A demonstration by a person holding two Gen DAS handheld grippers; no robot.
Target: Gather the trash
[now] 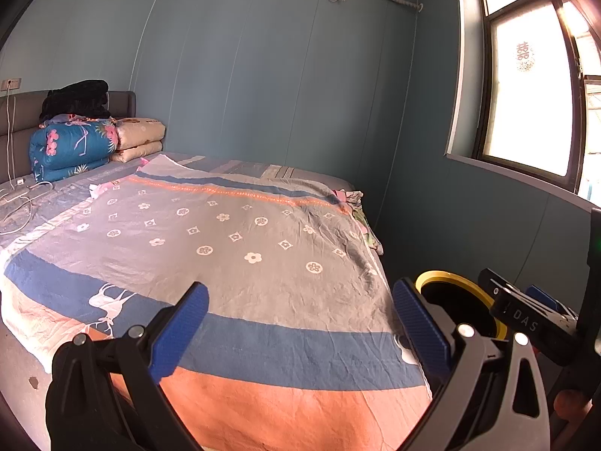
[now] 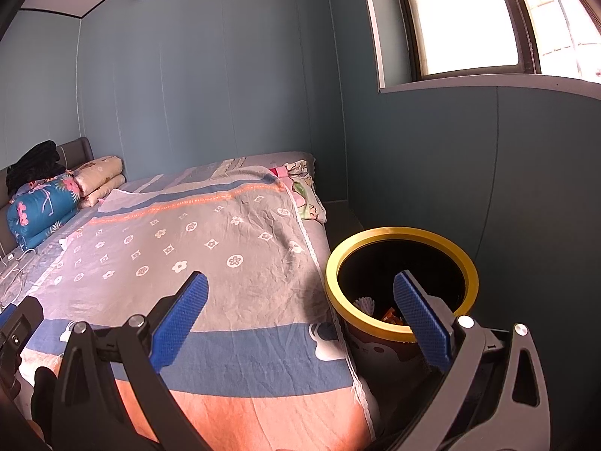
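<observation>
A dark trash bin with a yellow rim stands on the floor by the bed's right corner; trash lies inside it, white and orange pieces. My right gripper is open and empty, its right finger over the bin's mouth, its left finger over the bed. My left gripper is open and empty above the foot of the bed; the bin's rim shows behind its right finger. The right gripper's body shows at the right edge of the left wrist view.
The bed carries a grey, blue and orange patterned sheet. Folded quilts and dark clothing are stacked at the headboard. White cables and a power strip lie at the bed's left. Crumpled cloth lies at the far right edge. A window is in the right wall.
</observation>
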